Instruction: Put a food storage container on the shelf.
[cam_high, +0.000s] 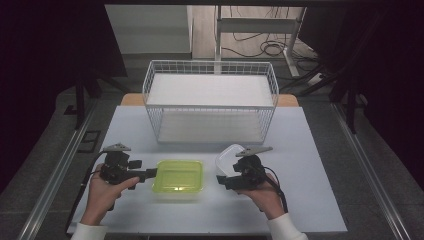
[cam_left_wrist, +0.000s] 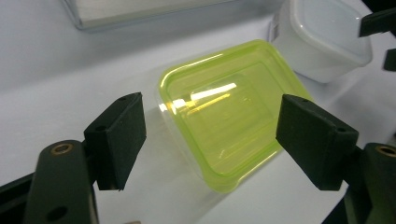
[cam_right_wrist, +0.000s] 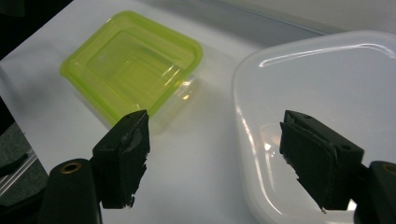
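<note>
Key relation: green-lidded box (cam_high: 178, 176) lies just ahead of the left claw (cam_high: 153, 173), its long side running across the worktop (cam_high: 310, 165)
Left claw: jaws spread, empty
Right claw (cam_high: 220, 180): jaws spread, at the near edge of the white tub (cam_high: 229, 155)
Materials: box glossy translucent plastic, rounded corners; tub frosted, smooth lid
Behind: white wire basket (cam_high: 210, 100)

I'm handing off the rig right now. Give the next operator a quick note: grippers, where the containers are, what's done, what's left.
Left gripper: open, empty, jaws aimed at the left edge of the green-lidded container.
Right gripper: open, empty, over the near edge of the white-lidded container.
Both containers sit on the table, lids on, side by side in front of the wire basket, which holds nothing.
Done: neither container is gripped or lifted.
Left: probably grasp each container and move it, likely into the basket.
</note>
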